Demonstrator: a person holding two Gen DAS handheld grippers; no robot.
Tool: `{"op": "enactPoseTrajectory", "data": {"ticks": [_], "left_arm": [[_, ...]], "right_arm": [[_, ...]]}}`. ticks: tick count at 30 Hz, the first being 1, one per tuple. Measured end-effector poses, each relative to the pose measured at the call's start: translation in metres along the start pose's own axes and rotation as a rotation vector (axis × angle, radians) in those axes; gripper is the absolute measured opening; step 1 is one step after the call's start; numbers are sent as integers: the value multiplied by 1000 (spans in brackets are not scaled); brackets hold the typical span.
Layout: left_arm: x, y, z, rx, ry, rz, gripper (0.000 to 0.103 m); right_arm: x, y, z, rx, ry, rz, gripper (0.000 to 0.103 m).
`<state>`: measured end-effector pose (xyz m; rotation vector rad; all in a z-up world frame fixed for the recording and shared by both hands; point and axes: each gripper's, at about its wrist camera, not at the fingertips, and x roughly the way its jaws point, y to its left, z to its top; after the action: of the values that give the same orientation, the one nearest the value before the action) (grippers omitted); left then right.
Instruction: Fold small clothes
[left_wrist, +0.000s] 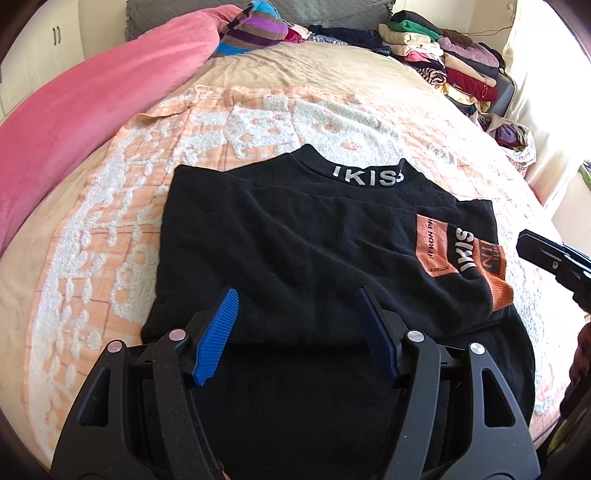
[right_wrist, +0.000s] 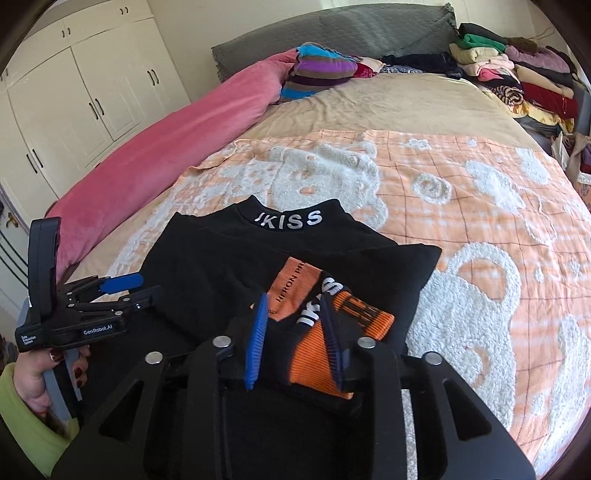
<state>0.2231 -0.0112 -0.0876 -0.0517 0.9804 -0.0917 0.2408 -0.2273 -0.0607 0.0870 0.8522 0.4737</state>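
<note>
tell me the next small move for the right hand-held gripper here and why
Probably lift the right hand-held gripper back off the black top. Its jaws stand apart with no cloth pinched, and the orange-cuffed sleeve already lies folded across the body. The left hand-held gripper hovers open over the lower hem, so the bottom-up fold looks like it comes next.

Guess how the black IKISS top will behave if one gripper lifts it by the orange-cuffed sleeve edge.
Probably floppy: the black top lies in soft wrinkles, so a one-point lift would likely let it sag and unfold. The folded sleeve only lies loosely on top and may slide off. Pushed, it would likely bunch rather than glide, given the nubby orange blanket underneath.
</note>
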Motion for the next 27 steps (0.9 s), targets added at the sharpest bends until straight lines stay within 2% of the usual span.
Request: {"op": "enactPoseTrajectory", "data": {"ticks": [6, 10, 12, 13, 18, 24, 25, 27], "left_arm": [[19, -9, -5, 34, 39, 6, 60], [30, -14, -12, 76, 51, 43, 60], [30, -16, -13, 93, 44, 57, 61], [31, -16, -14, 98, 44, 56, 61], [31, -11, -13, 83, 49, 31, 61], [30, -12, -15, 89, 35, 29, 61], [28, -11, -15, 79, 28, 21, 61], [23, -9, -14, 65, 21, 8, 61]], "right_arm": [[22, 3, -7, -17, 45, -7, 44], [42, 0, -15, -13, 108, -14, 45], [54, -6, -23, 7, 166, -39, 59], [60, -11, -28, 28, 190, -51, 59], [60, -11, -31, 17, 188, -54, 59], [57, -19, -27, 70, 182, -8, 59], [56, -19, -26, 72, 182, 0, 61], [51, -18, -22, 73, 166, 10, 71]]}}
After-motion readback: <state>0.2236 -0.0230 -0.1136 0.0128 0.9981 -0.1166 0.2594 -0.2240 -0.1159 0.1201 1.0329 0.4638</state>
